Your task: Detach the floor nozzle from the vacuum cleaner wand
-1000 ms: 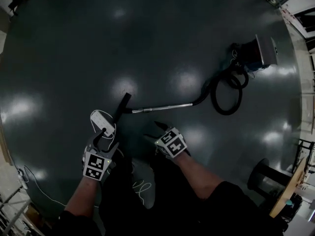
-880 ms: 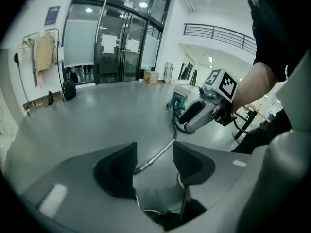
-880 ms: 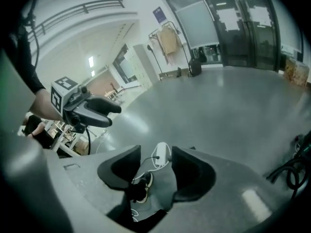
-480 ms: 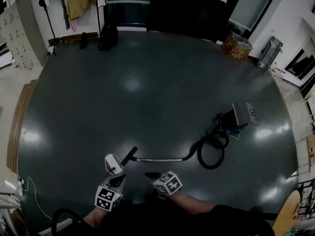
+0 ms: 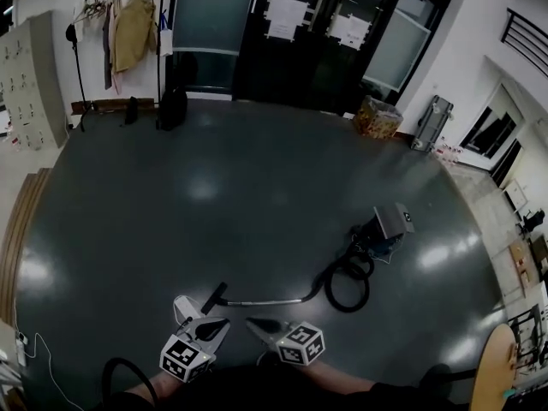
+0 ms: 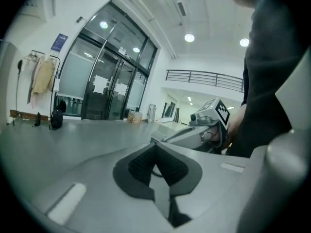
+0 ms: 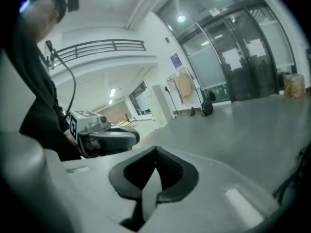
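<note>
Starting nearest: holding the left gripper (image 5: 212,326) and right gripper (image 5: 257,324) side by side just in front of the body, raised off the floor (image 5: 214,187) and aiming out across it rather than down at it. Showing jaws pressed fully together on both, going by each gripper view, with nothing pinched between the pads, so gripping zilch right now. Also catching each gripper in the other's view, sitting close alongside. Moving out a bit: spotting the nozzle (image 5: 214,298) lying on the floor just past the tips in the head view, dark and angled, butting right up against the near end of the wand (image 5: 265,301). Following the wand off to the right, running into the hose (image 5: 330,294) coiling in a loop, then the vacuum (image 5: 390,225) sitting beyond that. Squinting at the joint and honestly not managing to tell clipped-on from merely lying against the tube, being way too small and dark there. Guessing still attached though, judging by the snug line-up at the wand end with no gap showing. Reckoning on basically the whole job remaining in that case: getting down to floor level, pinning the wand with one gripper, grabbing the nozzle neck with the other, pulling the two apart. Not touching either piece at the moment. Farther back, just seeing glass doors (image 5: 317,41), a coat rack (image 5: 128,24) and a box (image 5: 377,116) along the walls, not mattering for this job.
</note>
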Demonstrator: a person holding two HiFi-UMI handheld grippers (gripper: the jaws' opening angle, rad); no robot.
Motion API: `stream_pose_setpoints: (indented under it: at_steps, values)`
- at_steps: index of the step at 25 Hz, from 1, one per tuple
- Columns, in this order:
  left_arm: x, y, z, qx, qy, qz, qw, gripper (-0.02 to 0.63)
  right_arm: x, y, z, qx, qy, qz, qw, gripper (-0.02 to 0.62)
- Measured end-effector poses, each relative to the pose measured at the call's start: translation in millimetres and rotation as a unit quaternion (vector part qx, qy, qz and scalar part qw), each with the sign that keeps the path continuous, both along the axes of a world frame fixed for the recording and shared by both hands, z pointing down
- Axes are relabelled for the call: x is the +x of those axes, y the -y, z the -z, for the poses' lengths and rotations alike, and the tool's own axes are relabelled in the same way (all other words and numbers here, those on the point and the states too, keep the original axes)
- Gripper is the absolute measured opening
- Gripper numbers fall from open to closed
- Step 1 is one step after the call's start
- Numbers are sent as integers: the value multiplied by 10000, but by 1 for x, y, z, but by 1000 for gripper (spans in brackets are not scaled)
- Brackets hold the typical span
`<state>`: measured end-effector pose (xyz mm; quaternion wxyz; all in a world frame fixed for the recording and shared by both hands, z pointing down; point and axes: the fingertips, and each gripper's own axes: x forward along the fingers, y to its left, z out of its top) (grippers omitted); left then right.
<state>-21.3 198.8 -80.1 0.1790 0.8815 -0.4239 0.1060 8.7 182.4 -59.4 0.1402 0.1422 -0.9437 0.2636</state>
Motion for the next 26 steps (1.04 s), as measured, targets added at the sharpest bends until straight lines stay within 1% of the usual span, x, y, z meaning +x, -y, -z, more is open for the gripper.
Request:
stream_pose_setpoints:
  at_steps: [2,4,6,8,10,12,14,16,21,26]
  values:
    - [7,1,12,251,-35,-41,9997,0,3,-2,21,434,230,94,9987,0]
    - [9,3,16,430,94,14,9990,0,7,1,30,636,409,111,9971,0]
    - [9,3,19,470,151,179,9986,0,14,1,35,620,558,92,9965,0]
    - [13,2,23,544,184,239,9981,0,20,3,40,659,670,131,9955,0]
    - [16,4,20,583,268,284,9975,0,24,6,39,743,723,183,9944,0]
    - [20,6,22,541,261,350,9976,0,30,7,39,689,730,138,9949,0]
    - [27,5,31,538,257,332,9977,0,37,6,46,617,747,113,9952,0]
    - [32,7,34,551,310,268,9976,0,39,7,48,670,727,150,9950,0]
    - [38,7,33,550,398,197,9975,0,43,11,49,806,705,51,9942,0]
    - [38,10,33,505,490,107,9975,0,42,15,47,769,672,9,9948,0]
